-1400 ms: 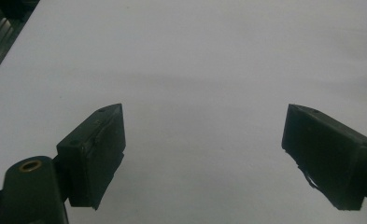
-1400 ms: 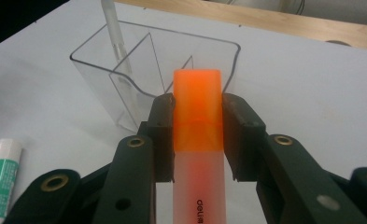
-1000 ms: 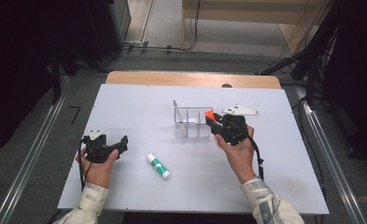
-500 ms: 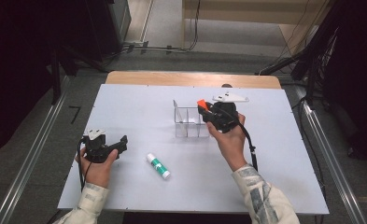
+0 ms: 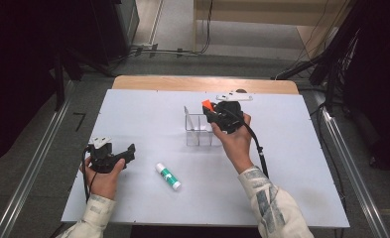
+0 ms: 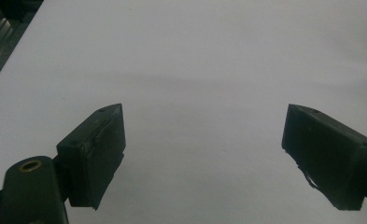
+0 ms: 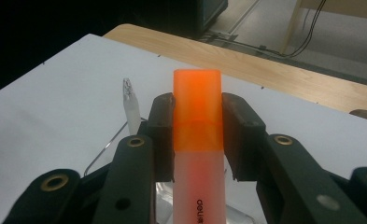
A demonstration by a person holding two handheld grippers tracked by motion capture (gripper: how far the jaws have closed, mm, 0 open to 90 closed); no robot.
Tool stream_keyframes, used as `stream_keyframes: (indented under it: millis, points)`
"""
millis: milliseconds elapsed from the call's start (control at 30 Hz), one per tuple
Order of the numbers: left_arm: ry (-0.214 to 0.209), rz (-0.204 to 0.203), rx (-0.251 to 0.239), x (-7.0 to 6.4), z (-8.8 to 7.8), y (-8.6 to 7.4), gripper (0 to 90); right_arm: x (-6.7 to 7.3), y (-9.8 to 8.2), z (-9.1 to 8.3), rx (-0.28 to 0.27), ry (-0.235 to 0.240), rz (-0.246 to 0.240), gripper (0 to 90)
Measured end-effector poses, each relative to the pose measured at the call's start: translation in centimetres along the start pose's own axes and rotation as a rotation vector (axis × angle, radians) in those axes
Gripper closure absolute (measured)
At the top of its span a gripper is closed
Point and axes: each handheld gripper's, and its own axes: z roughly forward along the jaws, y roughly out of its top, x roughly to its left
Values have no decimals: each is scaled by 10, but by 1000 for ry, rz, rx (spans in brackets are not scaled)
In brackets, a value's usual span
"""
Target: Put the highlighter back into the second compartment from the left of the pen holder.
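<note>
Step in hand: carrying the orange highlighter [image 7: 197, 140] to the clear divided holder [image 5: 198, 130].
Right gripper [image 7: 197, 122]: clamped on the highlighter, holder just below it.
Left gripper [image 6: 204, 154]: jaws wide apart, nothing between, resting aside.
Next move: likely tip the highlighter upright, lower into a compartment.

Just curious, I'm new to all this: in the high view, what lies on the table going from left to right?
Left gripper → glue stick → clear divided holder → right gripper clamping an orange highlighter.
</note>
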Motion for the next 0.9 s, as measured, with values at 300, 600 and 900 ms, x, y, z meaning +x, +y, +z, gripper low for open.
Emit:
stream_keyframes:
  millis: [300,600,900]
  points:
    - [1,-1,0,0,0,0,139,1,8,13,-3,-4,4,646]
    - [0,0,1,1,0,0,140,6,15,25,-16,-7,3,646]
    - [-1,-1,0,1,0,0,140,9,17,35,-27,-9,5,646]
